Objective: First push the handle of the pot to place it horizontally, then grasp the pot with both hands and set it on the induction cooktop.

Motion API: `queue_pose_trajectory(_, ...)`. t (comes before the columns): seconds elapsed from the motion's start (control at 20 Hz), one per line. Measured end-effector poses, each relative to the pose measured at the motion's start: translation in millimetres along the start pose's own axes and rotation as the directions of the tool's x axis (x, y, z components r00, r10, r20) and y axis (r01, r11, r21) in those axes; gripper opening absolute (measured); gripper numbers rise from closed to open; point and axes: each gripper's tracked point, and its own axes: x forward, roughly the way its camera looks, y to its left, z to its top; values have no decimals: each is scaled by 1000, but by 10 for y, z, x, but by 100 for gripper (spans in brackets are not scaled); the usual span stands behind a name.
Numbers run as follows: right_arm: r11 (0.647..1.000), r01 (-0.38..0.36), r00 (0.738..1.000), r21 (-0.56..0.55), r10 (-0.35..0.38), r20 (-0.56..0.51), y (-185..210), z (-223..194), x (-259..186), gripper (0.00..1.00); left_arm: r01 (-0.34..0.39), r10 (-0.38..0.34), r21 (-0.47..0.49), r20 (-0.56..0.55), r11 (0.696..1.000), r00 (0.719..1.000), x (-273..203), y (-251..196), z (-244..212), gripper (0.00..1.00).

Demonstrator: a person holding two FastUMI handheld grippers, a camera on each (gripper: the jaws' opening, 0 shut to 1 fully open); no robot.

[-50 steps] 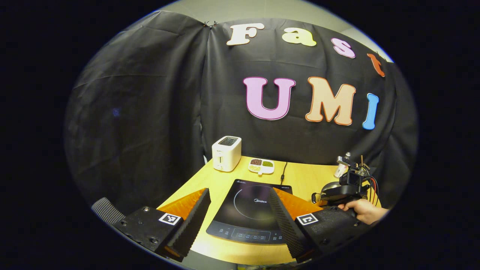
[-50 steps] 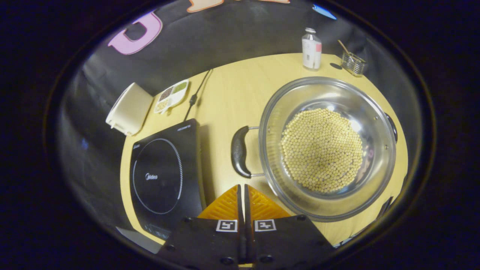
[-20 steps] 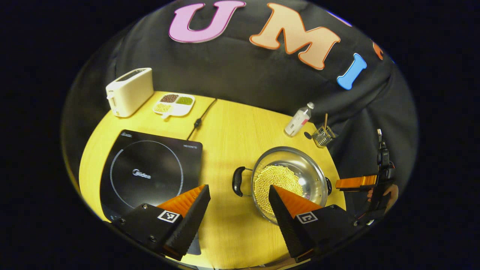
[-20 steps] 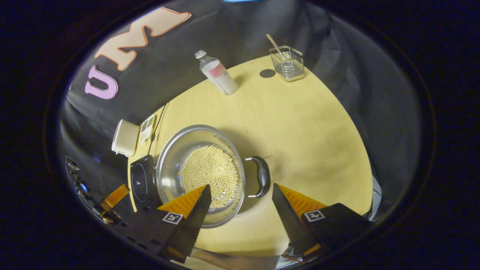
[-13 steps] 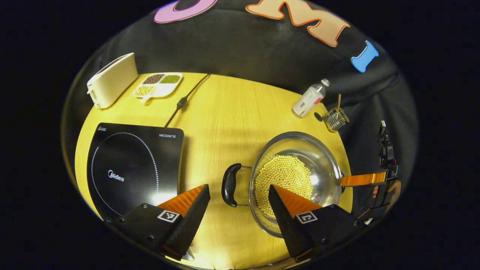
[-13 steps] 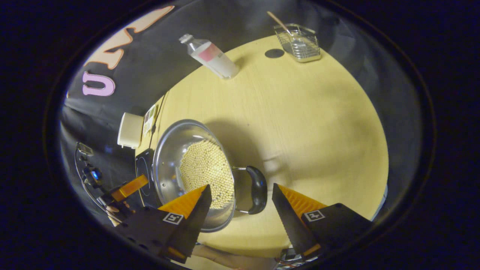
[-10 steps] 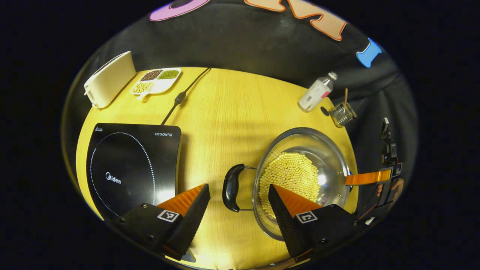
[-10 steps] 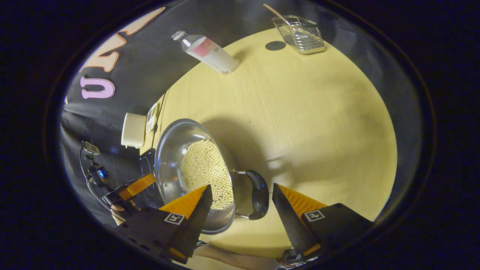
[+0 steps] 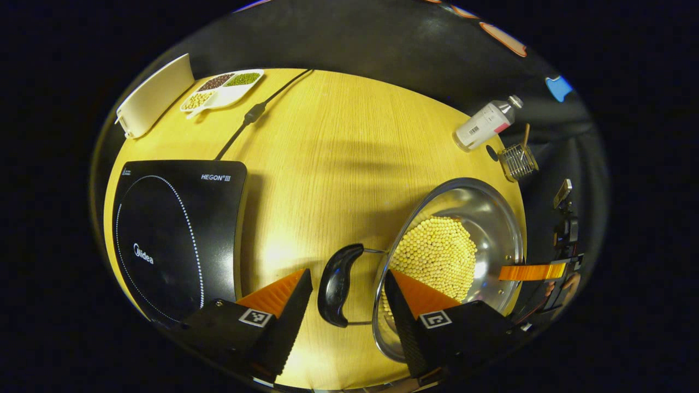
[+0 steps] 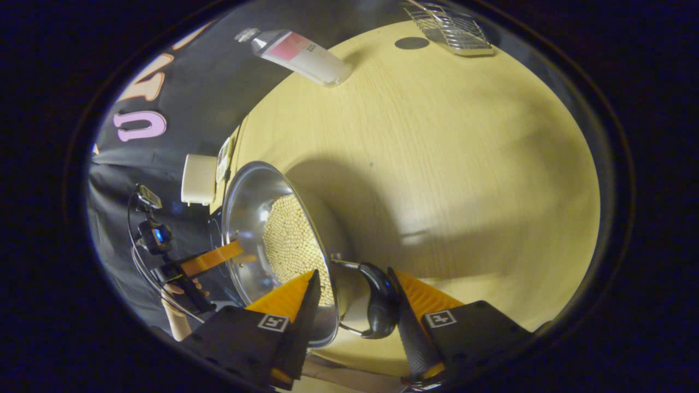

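Wooden table [image 9: 338, 164]: both grippers' fingers spread, straddling pot [image 9: 480, 218] handles.

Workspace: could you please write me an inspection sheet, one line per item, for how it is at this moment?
Surface: wooden table, bare in the middle.
Job's things: pot holding pale beans, standing on the table beside the induction cooktop, not on it; black side handles.
Clutter: toaster, divided dish, bottle, wire basket, all along the back edge.
Grippers: left gripper open, one handle between its fingers; right gripper open around the opposite handle.
Cables: cord runs from the cooktop to the back.
Surroundings: black cloth wall.
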Motion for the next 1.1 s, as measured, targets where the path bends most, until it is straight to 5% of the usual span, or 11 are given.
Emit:
queue_pose_trajectory(0.1, 1000, 20, 1000, -12, -20, -4, -67, 1, 49, 64, 5, -5, -1, -37, 1000, 999, 40, -36, -16, 80)
queue_pose_trajectory(0.15, 1000, 8, 1000, -8, -8, -12, -69, -18, 42, 72, -8, 8, 13, -57, 1000, 998, 78, -12, -45, 69)
queue_pose_trajectory(0.25, 1000, -4, 1000, 1, 4, -25, -72, -28, 41, 49, -28, 31, 41, -86, 999, 996, 83, 11, -53, 70)
queue_pose_trajectory(0.35, 1000, -9, 1000, 2, 9, -26, -75, -33, 51, 46, -51, 56, 47, -113, 998, 992, 94, 17, -77, 65)
queue_pose_trajectory(0.45, 1000, -3, 1000, -9, 3, -13, -86, -1, 21, 51, -65, 70, 38, -124, 997, 990, 89, 21, -74, 65)
queue_pose_trajectory(1.1, 999, 35, 999, -42, -36, -20, -179, -445, -399, 46, -63, 65, 16, -181, 998, 981, -399, -191, -522, 60)
